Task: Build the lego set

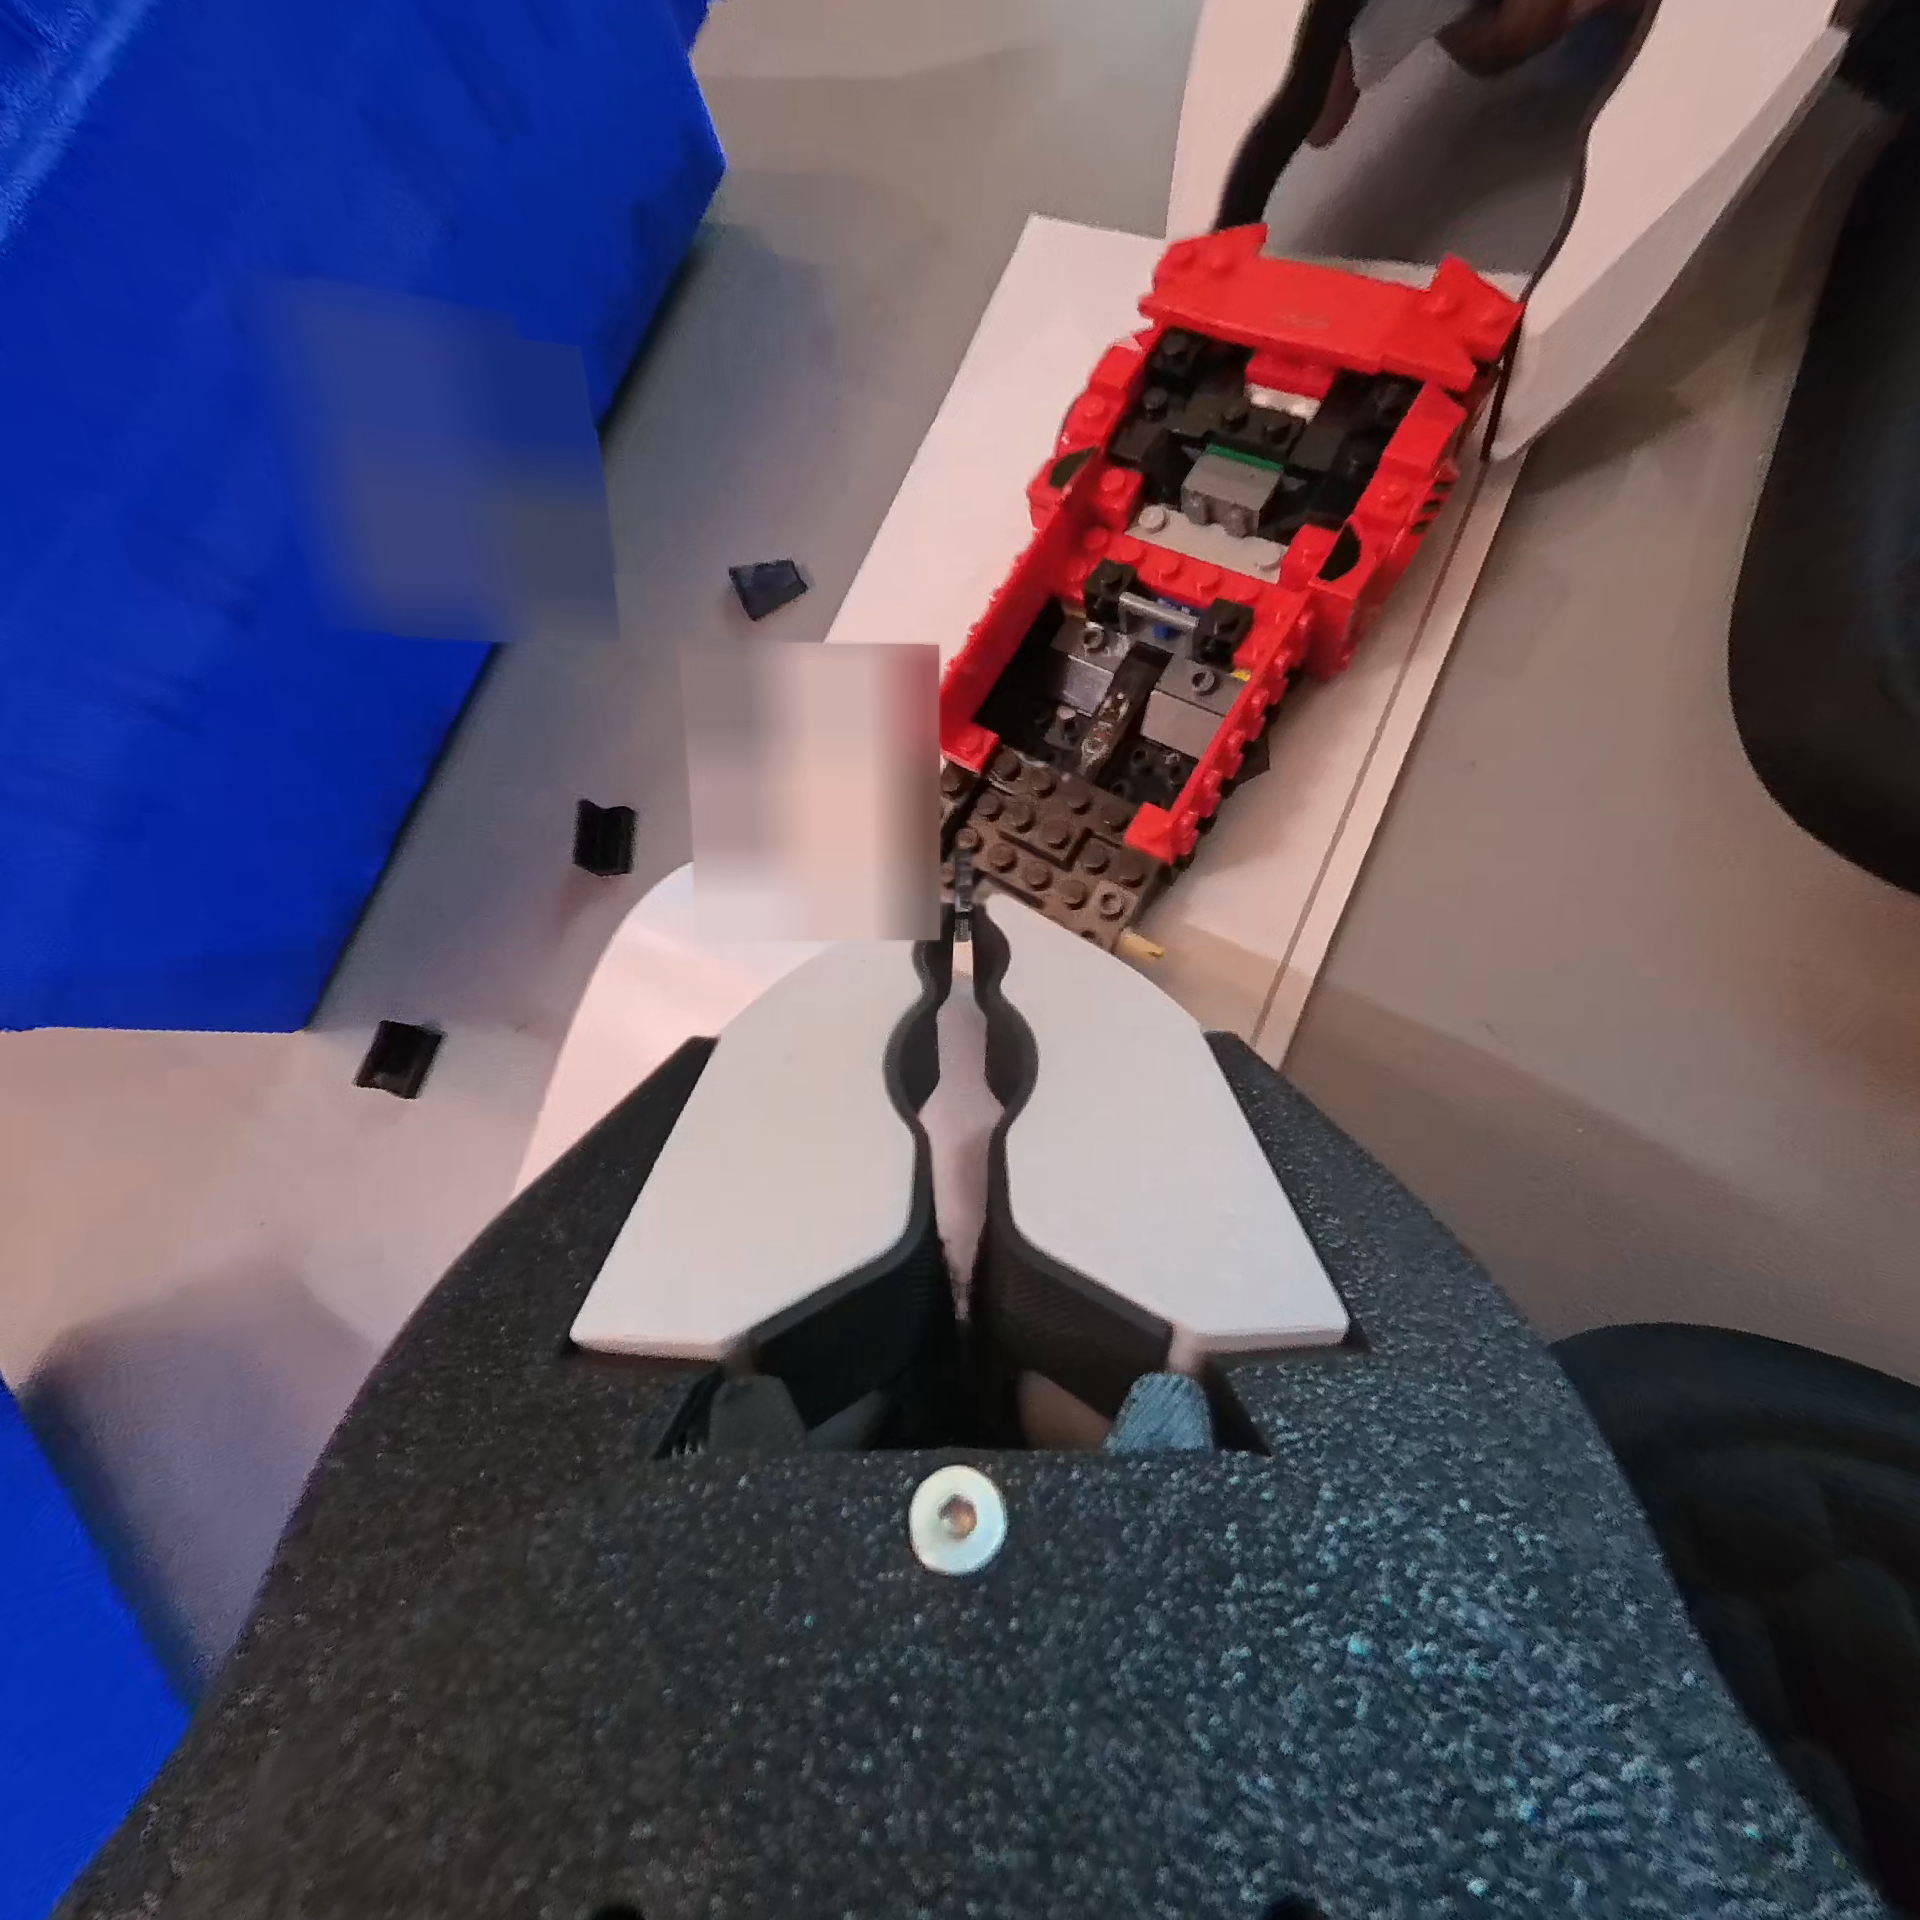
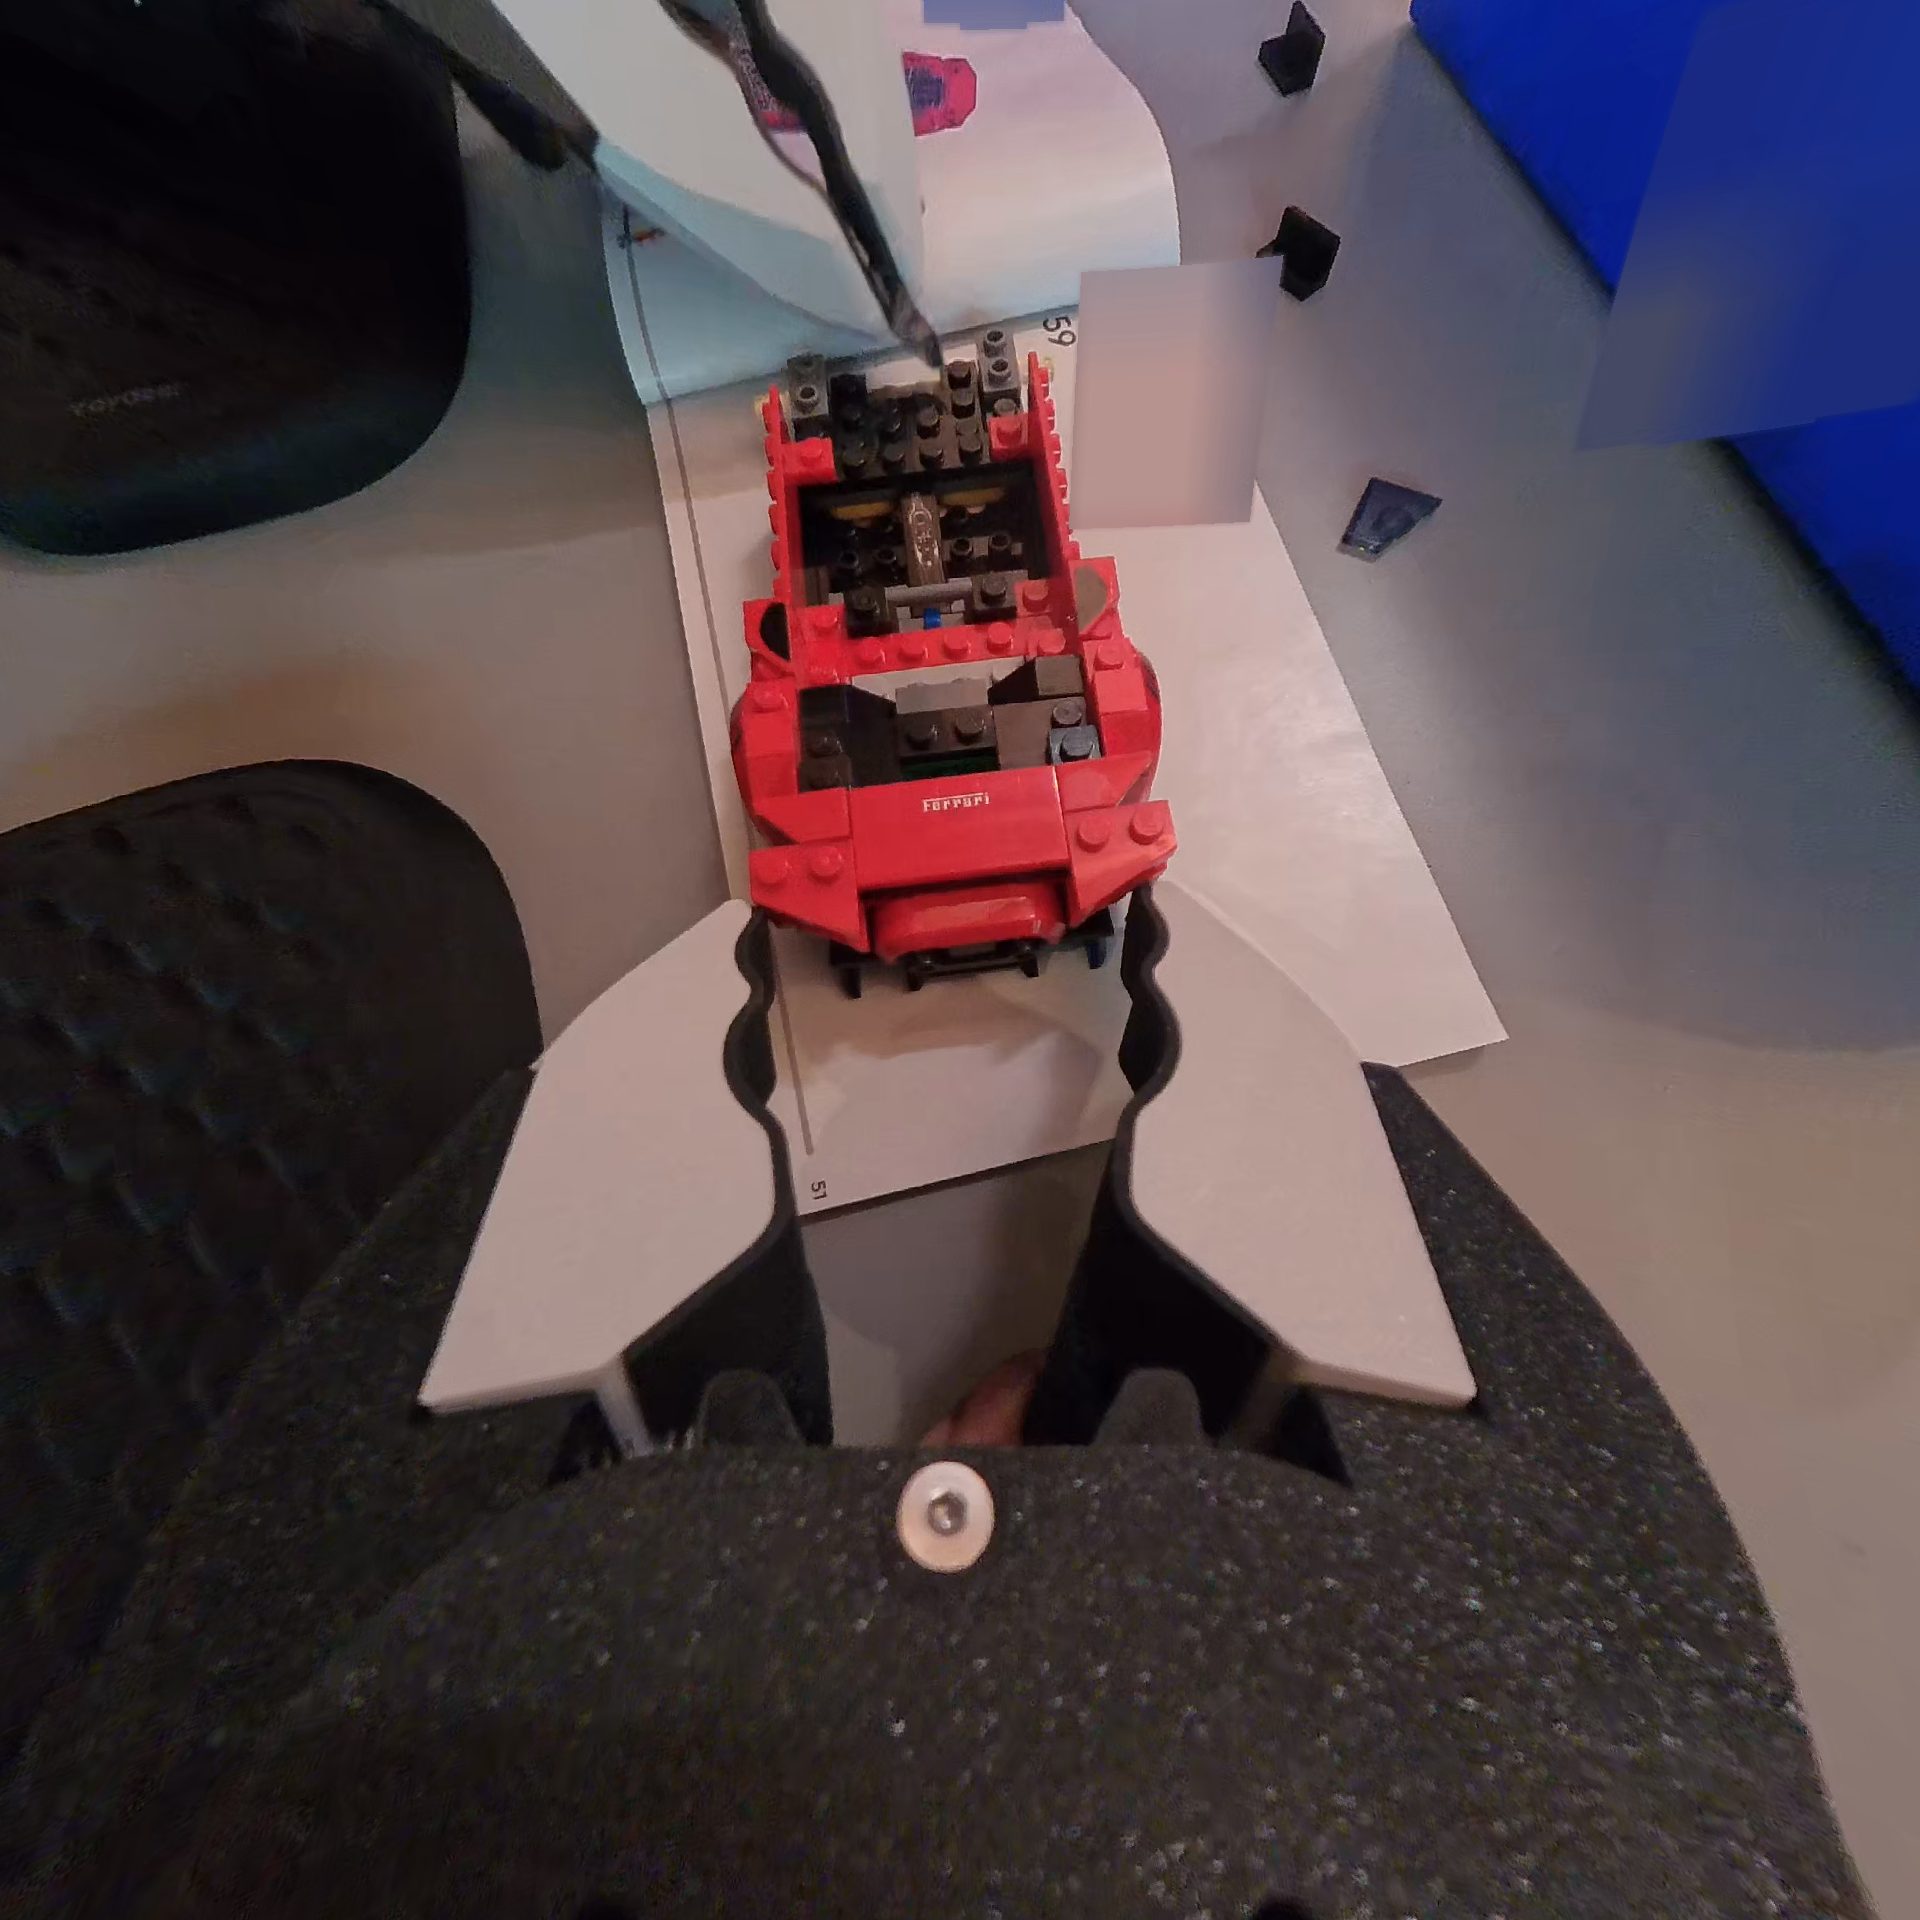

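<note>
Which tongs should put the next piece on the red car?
Probably the left tongs. They are shut on a thin black piece, right at the red car's dark studded end. The right tongs are open and empty, at the car's other end, better for steadying it.

red lego car (image 2: 940, 707) | part-built, roof open | upright on instruction booklet (image 2: 1299, 831)

A part-built car (image 2: 940, 675) stands on an open booklet (image 2: 1299, 831) on the bench (image 2: 1662, 935). One tool (image 2: 945, 956) sits just before one end of the car; the other tool (image 1: 961, 940), pinching a thin piece (image 1: 964, 883), meets the opposite end. Three small pieces (image 1: 769, 588) (image 1: 603, 837) (image 1: 398, 1058) lie on the bench between booklet and bin (image 1: 260, 468).
</note>
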A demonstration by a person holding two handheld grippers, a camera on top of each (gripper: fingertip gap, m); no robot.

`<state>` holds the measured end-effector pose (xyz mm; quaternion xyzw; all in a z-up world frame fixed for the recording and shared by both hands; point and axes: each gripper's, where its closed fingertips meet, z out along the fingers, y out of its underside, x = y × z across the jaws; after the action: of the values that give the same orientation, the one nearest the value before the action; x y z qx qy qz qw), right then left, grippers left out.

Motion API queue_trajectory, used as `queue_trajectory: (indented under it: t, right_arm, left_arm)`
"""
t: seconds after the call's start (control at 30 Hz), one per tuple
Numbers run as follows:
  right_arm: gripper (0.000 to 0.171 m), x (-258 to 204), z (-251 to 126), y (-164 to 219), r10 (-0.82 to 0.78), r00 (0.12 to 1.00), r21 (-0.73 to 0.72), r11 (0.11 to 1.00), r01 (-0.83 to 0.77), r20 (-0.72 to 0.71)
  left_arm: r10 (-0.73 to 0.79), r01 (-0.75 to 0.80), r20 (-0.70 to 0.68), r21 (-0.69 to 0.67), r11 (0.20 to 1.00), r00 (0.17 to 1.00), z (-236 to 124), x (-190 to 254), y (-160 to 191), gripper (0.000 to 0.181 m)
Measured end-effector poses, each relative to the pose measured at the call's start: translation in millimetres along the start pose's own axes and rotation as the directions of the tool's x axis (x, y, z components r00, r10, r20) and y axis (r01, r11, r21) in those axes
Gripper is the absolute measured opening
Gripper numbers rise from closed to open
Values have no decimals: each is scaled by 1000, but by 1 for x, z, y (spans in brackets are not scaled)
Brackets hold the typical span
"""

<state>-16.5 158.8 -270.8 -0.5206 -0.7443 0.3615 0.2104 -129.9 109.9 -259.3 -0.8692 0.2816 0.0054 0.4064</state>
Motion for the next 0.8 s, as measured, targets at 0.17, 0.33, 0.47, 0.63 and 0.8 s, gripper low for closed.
queue_trajectory:
  t: [0.17, 0.33, 0.47, 0.63, 0.8]
  right_arm:
    - [65, 0, 0, 0, 1, 1000, 2, 1000, -1, 3]
    - [65, 0, -1, 1, -1, 1000, 0, 1000, 1, 2]
    - [63, -1, -1, 2, 2, 1000, -1, 1000, -2, 13]
    - [63, -1, -1, 4, 6, 1000, -9, 1000, -5, 22]
    - [66, 0, -2, 2, 9, 1000, 7, 1000, -9, 22]
  left_arm:
    - [12, -10, 87, -30, 999, 996, -11, -27, 2, 2]
    - [1, 13, 84, -164, 986, 996, -8, -40, 20, 49]
    - [-17, 24, 46, -155, 988, 999, -14, -39, 12, 85]
    - [-1, -13, -80, -172, 985, 997, -16, -25, 9, 79]
    - [14, -49, -256, -128, 991, 967, -18, -4, 1, 72]
